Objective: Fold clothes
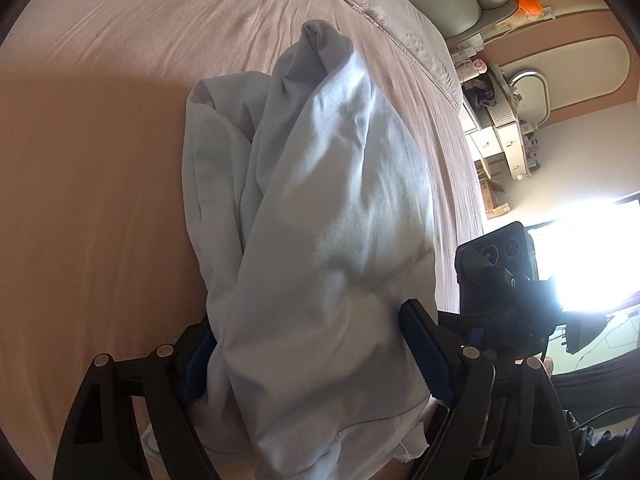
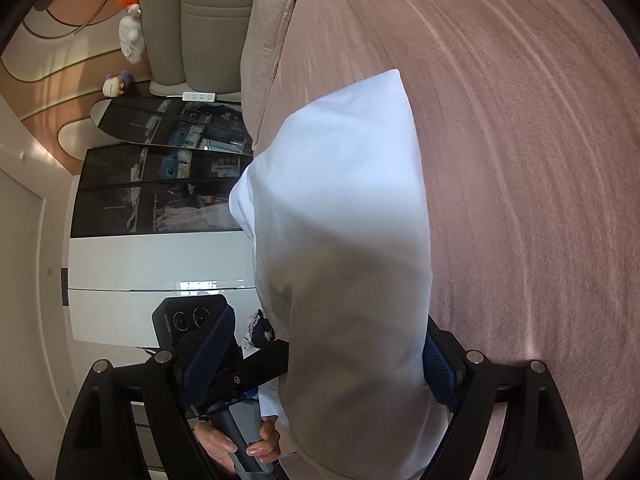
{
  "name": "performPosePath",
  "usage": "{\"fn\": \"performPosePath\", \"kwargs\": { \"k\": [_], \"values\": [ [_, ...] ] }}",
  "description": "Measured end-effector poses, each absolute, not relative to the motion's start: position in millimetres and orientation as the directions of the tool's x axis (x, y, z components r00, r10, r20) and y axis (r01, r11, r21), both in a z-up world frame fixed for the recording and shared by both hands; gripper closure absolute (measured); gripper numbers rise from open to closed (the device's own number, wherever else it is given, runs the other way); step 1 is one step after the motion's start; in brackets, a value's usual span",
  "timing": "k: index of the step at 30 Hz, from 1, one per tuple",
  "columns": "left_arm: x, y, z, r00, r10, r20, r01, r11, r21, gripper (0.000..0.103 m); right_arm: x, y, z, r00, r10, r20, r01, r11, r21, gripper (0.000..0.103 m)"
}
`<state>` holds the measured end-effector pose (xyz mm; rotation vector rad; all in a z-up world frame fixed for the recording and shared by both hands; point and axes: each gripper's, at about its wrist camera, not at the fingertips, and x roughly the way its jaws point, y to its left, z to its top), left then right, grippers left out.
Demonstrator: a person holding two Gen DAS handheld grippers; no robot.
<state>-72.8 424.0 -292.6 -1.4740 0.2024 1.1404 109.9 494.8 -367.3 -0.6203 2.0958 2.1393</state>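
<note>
A pale blue-white garment hangs bunched over the pink bed sheet. In the left wrist view it drapes between and over my left gripper, whose blue-padded fingers stand wide apart with cloth lying loosely between them. In the right wrist view the same garment covers the gap of my right gripper; its fingers are also spread wide. Whether either grips the cloth is hidden. The other gripper's camera shows at right.
A beige quilt lies along the bed's far edge. A padded headboard, soft toys, a dark glass-front wardrobe and a bright window surround the bed. A hand holds the other gripper's handle.
</note>
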Motion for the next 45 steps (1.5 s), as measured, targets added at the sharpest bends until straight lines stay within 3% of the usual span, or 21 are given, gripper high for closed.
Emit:
{"fn": "performPosePath", "kwargs": {
  "k": [6, 13, 18, 20, 23, 28, 31, 37, 40, 45],
  "values": [
    [-90, 417, -299, 0.495, 0.5, -0.711, -0.648, -0.333, -0.685, 0.019, 110, 500, -362, -0.864, -0.226, -0.449, -0.434, -0.116, 0.894, 0.017],
    [-94, 410, -304, 0.485, 0.49, -0.724, -0.674, -0.318, -0.667, 0.018, 106, 504, -365, -0.848, -0.232, -0.477, -0.458, -0.133, 0.879, 0.016],
    [-73, 422, -301, 0.426, 0.494, -0.758, -0.73, -0.307, -0.611, 0.002, 91, 493, -359, -0.839, -0.232, -0.492, -0.46, -0.18, 0.869, 0.016],
    [-61, 426, -299, 0.374, 0.492, -0.786, -0.774, -0.302, -0.557, 0.0, 90, 489, -358, -0.841, -0.213, -0.498, -0.466, -0.185, 0.865, 0.017],
    [-53, 425, -299, 0.31, 0.499, -0.809, -0.805, -0.315, -0.503, 0.0, 94, 488, -361, -0.839, -0.185, -0.511, -0.483, -0.177, 0.857, 0.026],
    [-59, 417, -299, 0.305, 0.543, -0.782, -0.771, -0.341, -0.537, 0.0, 114, 491, -375, -0.871, -0.128, -0.474, -0.474, -0.036, 0.88, 0.049],
    [-69, 411, -300, 0.298, 0.583, -0.755, -0.711, -0.392, -0.584, 0.008, 116, 487, -373, -0.859, -0.107, -0.501, -0.496, -0.067, 0.866, 0.051],
    [-73, 407, -303, 0.273, 0.62, -0.736, -0.653, -0.442, -0.615, 0.044, 116, 481, -368, -0.842, -0.063, -0.536, -0.53, -0.09, 0.843, 0.057],
    [-69, 408, -301, 0.268, 0.621, -0.736, -0.657, -0.441, -0.612, 0.049, 114, 480, -363, -0.823, -0.054, -0.566, -0.557, -0.124, 0.822, 0.06],
    [-65, 415, -298, 0.29, 0.639, -0.712, -0.636, -0.427, -0.643, 0.049, 105, 475, -343, -0.763, -0.007, -0.647, -0.626, -0.241, 0.741, 0.068]
  ]
}}
